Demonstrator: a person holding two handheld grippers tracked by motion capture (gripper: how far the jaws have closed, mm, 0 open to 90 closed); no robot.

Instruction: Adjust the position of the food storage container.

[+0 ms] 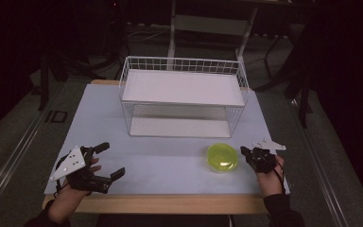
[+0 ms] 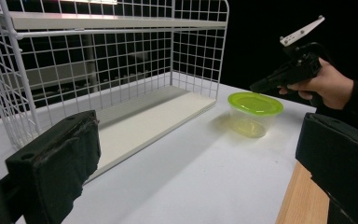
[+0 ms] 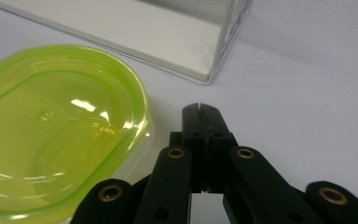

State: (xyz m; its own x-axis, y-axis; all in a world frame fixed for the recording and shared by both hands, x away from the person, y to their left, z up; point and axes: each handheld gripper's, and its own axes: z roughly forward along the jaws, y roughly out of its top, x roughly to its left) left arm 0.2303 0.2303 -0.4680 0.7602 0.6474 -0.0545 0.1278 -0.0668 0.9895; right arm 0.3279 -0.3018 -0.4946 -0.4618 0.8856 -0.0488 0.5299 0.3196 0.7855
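Before you: a clear container [image 1: 222, 158] with yellow-green lid, a white wire-grid rack [image 1: 183, 94], a pale blue-grey table [image 1: 170, 165] edged in wood, your black tools.

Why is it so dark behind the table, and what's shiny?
High view: the room around the pale blue table is nearly black. Right gripper view: white glare spots shine on the yellow-green plastic container lid. Left gripper view: the near black jaws look blurry.
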